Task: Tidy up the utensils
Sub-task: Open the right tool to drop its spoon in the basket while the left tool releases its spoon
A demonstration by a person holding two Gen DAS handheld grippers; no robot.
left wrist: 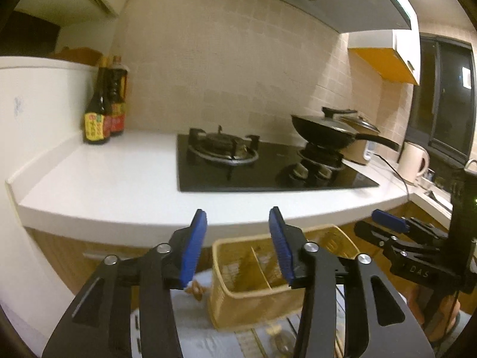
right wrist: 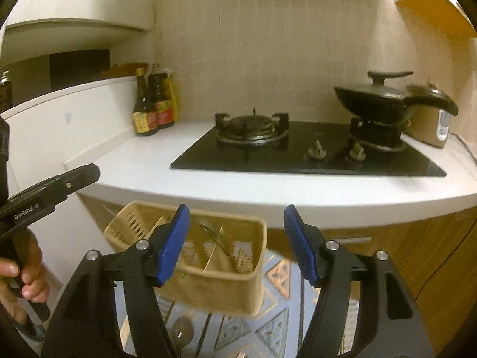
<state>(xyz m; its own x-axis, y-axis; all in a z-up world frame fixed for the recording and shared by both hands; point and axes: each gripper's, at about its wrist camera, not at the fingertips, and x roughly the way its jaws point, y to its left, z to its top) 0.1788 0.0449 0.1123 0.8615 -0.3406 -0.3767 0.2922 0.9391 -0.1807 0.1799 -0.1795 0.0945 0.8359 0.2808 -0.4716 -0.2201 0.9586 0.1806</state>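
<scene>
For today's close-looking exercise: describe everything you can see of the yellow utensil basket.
The utensil basket is pale yellow and looks like plastic, rectangular, with slotted walls and thin dividers splitting it into compartments. It stands upright on a patterned cloth below the white counter edge. At least one metal utensil leans inside by a divider; the blur hides what kind. Neither tool touches it.
</scene>
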